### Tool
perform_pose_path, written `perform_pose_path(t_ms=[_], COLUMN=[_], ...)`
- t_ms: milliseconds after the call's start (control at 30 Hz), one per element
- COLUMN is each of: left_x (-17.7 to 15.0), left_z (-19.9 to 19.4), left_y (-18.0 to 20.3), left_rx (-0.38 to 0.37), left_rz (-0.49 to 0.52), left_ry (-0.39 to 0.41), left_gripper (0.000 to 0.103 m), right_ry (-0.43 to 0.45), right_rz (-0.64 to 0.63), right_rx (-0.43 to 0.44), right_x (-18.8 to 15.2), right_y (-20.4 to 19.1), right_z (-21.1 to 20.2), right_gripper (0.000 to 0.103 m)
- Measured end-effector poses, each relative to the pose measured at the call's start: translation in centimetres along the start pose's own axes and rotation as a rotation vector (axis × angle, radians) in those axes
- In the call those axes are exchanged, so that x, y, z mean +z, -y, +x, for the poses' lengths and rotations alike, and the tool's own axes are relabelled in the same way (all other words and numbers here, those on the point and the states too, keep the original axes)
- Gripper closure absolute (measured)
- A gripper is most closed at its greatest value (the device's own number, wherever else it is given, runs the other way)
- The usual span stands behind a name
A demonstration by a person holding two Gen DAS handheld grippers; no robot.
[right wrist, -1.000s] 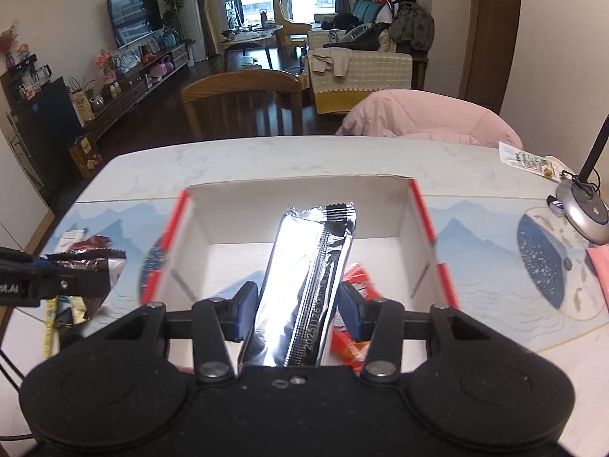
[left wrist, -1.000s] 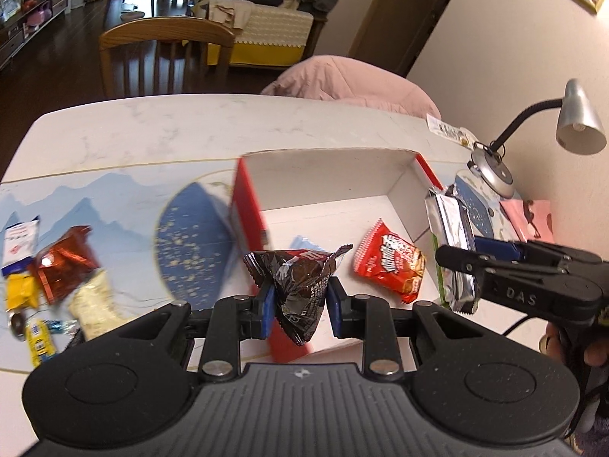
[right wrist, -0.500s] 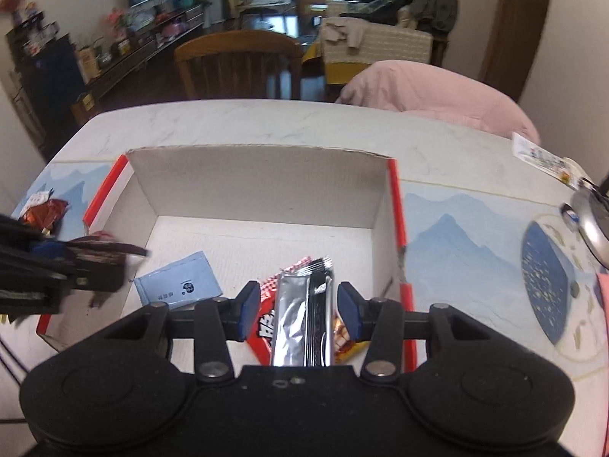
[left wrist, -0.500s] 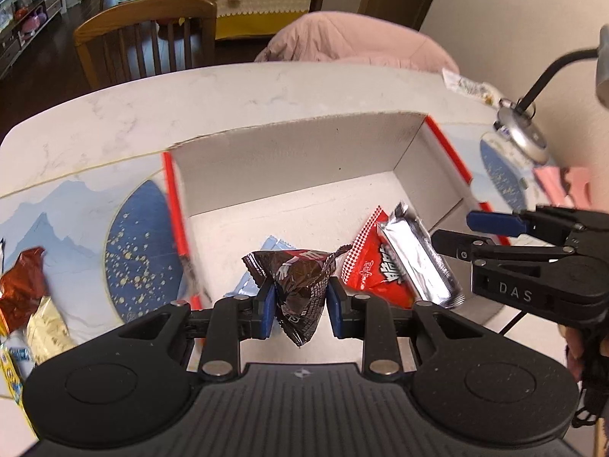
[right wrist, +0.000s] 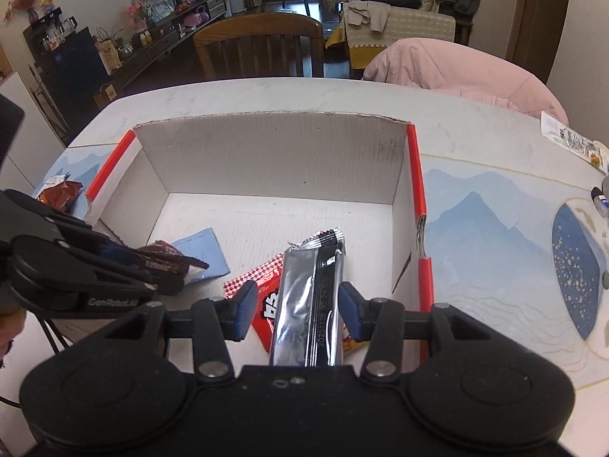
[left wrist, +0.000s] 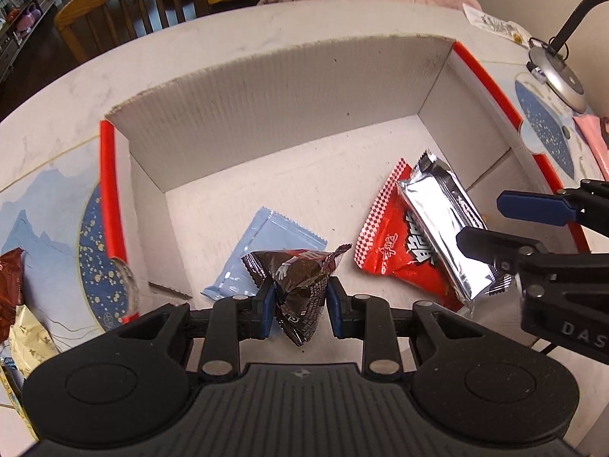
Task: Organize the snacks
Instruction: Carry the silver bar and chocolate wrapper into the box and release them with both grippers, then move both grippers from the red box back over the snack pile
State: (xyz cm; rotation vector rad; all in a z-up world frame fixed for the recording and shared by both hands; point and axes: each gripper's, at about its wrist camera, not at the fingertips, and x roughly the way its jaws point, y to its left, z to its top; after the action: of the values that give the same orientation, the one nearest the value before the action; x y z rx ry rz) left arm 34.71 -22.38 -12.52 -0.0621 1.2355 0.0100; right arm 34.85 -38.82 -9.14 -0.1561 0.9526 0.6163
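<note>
Left claw (left wrist: 298, 306) clamped on a crumpled dark brown foil snack packet (left wrist: 300, 285), blue pads pressing both sides; packet held over the near-left floor of the open white corrugated cardboard box with red edges (left wrist: 274, 87). Just ahead and left of this claw, a pale blue flat sachet (left wrist: 266, 245) lies on the box floor, partly under the brown packet.

Right claw (right wrist: 297, 310) with jaws apart, fingers clear of the long silver foil bar wrapper (right wrist: 308, 304) lying between them. Silver wrapper rests on top of a red checker-edged snack bag (left wrist: 396, 251), both on the box floor at near right. In the left wrist view the right claw's fingers sit at the wrapper's near end.

Left of the left claw, outside the box, loose snacks (left wrist: 23, 327) on the white marble bench (left wrist: 171, 57).
</note>
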Motion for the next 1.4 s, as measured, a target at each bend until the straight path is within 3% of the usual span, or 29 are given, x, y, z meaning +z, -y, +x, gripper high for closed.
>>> perform_pose_path(t_ms=[267,400,833,1133,1200,1267,1400], left_x=[-0.5,-0.9,-3.7,-7.1,-8.0,-8.9,-10.6], left_z=[-0.3,-1.5,-8.5,-13.0,-13.7,-14.4,-15.5], left_y=[0.1,-0.2,-2.6,-7.4,-8.9,-10.4,-13.8], left_rx=[-0.013,-0.049,-0.107,-0.142,-0.147,-0.147,-0.134], left_rz=[-0.021,-0.044,-0.072,-0.099,-0.108,-0.117,-0.132], left_ry=[0.001,0.038,0.192,0.282,0.297,0.309,0.337], left_gripper=[0.072,0.047,0.047,0.047,0.047,0.047,0.041], right_ry=[0.018,0.042,0.151,0.195,0.2,0.211,0.216], right_rz=[0.015,0.03,0.001,-0.019,-0.02,-0.019,-0.041], right_rx=[0.028,0.044,0.075,0.095,0.094,0.097,0.109], right_x=[-0.3,-0.4,0.0,0.3,0.4,0.4,0.6], right_y=[0.6,0.4,-3.6,-9.1,-10.6,-12.2,-15.7], right_z=[-0.6,-1.4,-6.1,-8.0,-8.0,-8.1,-7.9], right_gripper=[0.055,0.053,0.045,0.042,0.036,0.019,0.018])
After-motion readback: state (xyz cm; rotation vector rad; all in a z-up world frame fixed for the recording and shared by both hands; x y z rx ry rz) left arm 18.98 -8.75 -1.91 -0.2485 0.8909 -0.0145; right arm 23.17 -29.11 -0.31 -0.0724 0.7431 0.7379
